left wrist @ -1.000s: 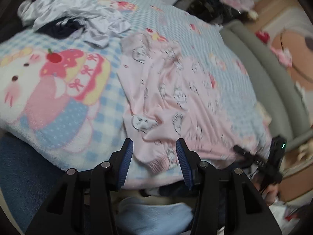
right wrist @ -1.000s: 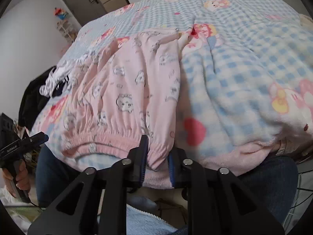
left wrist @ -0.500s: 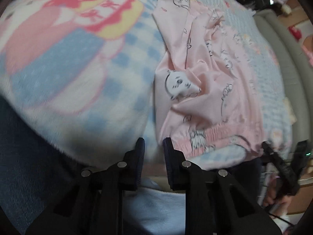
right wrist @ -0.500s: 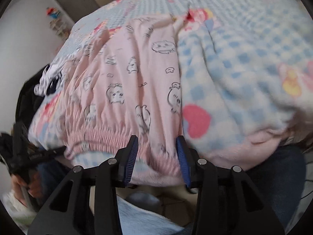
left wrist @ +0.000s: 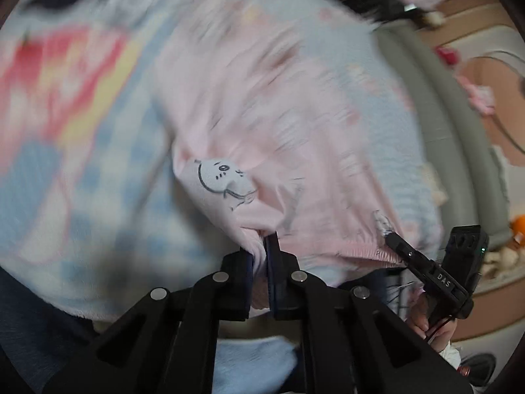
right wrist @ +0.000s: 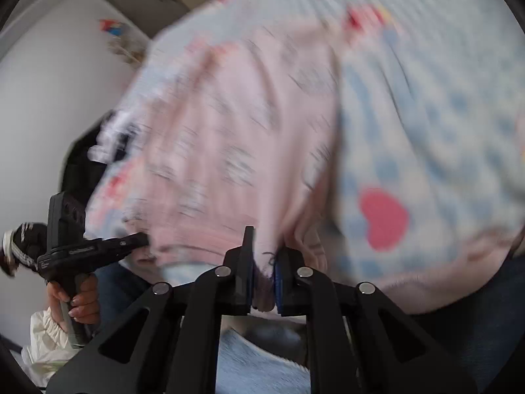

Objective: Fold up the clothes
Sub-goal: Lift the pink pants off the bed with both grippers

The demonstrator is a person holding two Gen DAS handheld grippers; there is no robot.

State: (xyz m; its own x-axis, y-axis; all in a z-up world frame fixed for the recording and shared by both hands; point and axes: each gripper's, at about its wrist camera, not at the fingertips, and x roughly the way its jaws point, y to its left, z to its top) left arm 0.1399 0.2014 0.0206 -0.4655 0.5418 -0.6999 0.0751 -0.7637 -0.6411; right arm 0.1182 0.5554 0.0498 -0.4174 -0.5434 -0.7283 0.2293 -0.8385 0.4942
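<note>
Left wrist: checked blue blanket [left wrist: 82, 177] as work surface. Pink garment [left wrist: 279, 124] lies centre; left gripper [left wrist: 259, 249] closing on its elastic hem at 6 o'clock. Risk — thin pinch may slip once lifted. "DAS" readable on right gripper [left wrist: 390, 241], 4 o'clock.

Right wrist: same blanket [right wrist: 426, 115] behind. Right gripper [right wrist: 264, 262] closing on hem corner; left gripper [right wrist: 142, 239] at 8 o'clock — uneven pull would skew fold. Its lettering blurred.

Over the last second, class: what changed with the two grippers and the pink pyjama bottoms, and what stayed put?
The left gripper, open and empty a second ago, is closing on the waistband of the pink pyjama bottoms. The right gripper let go briefly and is closing there again. The garment now bunches between both sets of fingers. The checked cartoon blanket stays spread beneath.
</note>
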